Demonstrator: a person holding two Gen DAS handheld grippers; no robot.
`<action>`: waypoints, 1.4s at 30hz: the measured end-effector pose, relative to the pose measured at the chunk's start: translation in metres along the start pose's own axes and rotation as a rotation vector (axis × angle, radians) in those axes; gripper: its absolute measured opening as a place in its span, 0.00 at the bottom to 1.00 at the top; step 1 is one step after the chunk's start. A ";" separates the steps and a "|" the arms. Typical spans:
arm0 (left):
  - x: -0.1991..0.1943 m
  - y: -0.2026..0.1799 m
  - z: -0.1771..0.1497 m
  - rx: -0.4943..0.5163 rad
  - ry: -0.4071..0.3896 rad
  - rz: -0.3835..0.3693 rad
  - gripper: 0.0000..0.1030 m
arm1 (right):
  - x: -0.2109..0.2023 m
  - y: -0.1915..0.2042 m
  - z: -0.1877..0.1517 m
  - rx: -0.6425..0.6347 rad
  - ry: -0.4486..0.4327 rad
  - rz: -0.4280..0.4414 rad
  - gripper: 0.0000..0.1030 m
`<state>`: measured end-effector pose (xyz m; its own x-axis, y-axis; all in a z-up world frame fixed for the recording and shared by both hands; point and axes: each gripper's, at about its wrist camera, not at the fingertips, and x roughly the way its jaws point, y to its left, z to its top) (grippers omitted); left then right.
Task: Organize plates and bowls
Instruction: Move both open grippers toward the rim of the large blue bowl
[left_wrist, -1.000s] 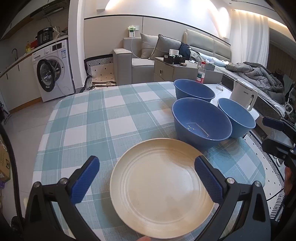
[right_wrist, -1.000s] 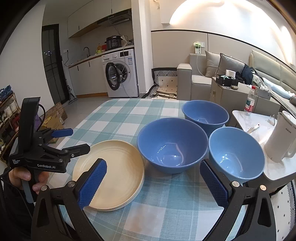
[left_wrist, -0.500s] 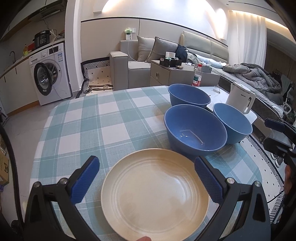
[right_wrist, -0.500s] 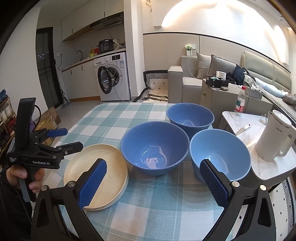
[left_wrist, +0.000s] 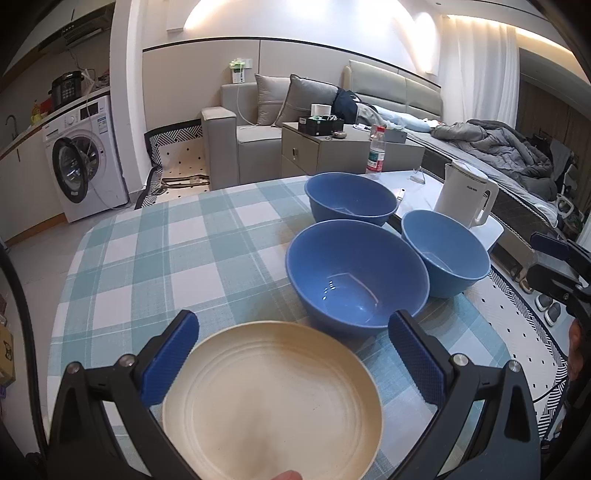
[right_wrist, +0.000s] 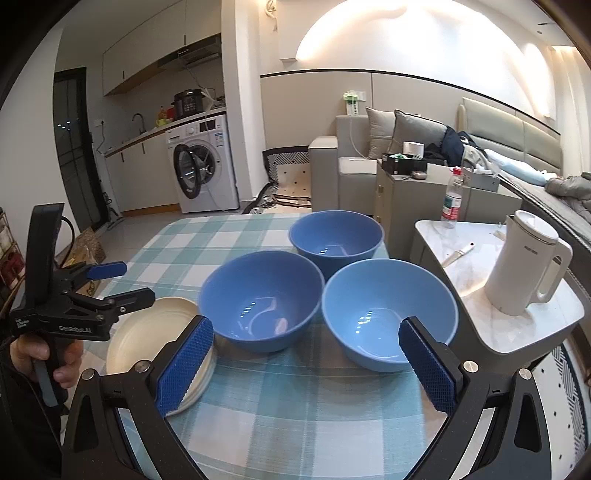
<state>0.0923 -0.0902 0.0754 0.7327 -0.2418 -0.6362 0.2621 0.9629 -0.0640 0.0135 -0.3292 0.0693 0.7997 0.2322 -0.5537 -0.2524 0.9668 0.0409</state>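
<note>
A cream plate (left_wrist: 271, 398) lies on the checked tablecloth, seen at the left in the right wrist view (right_wrist: 147, 339). Three blue bowls stand beyond it: a big middle bowl (left_wrist: 356, 273) (right_wrist: 260, 295), a far bowl (left_wrist: 351, 197) (right_wrist: 336, 232) and a lighter right bowl (left_wrist: 445, 251) (right_wrist: 388, 310). My left gripper (left_wrist: 293, 354) is open, its fingers on either side of the plate's far rim, apart from it. My right gripper (right_wrist: 306, 365) is open and empty, just short of the middle and right bowls.
A white kettle (right_wrist: 524, 266) and a water bottle (right_wrist: 451, 201) stand on a marble side table (right_wrist: 480, 258) to the right of the checked table (left_wrist: 155, 258). A sofa and a washing machine are beyond.
Both grippers have drawn back and tilted up; the plate and bowls sit lower and nearer in each view. The plate and bowls have not moved on the table. Both grippers stay open.
</note>
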 end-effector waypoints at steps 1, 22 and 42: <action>0.001 -0.002 0.002 0.003 -0.002 -0.002 1.00 | 0.000 -0.004 0.000 0.005 0.000 -0.003 0.99; 0.042 -0.004 0.039 -0.028 0.032 -0.017 1.00 | 0.023 -0.044 0.012 0.051 0.027 -0.039 0.99; 0.076 0.000 0.065 -0.022 0.047 -0.031 1.00 | 0.046 -0.073 0.047 0.117 0.027 -0.087 0.99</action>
<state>0.1887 -0.1161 0.0775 0.6938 -0.2659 -0.6693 0.2695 0.9577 -0.1011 0.0947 -0.3837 0.0797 0.8006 0.1453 -0.5813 -0.1159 0.9894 0.0878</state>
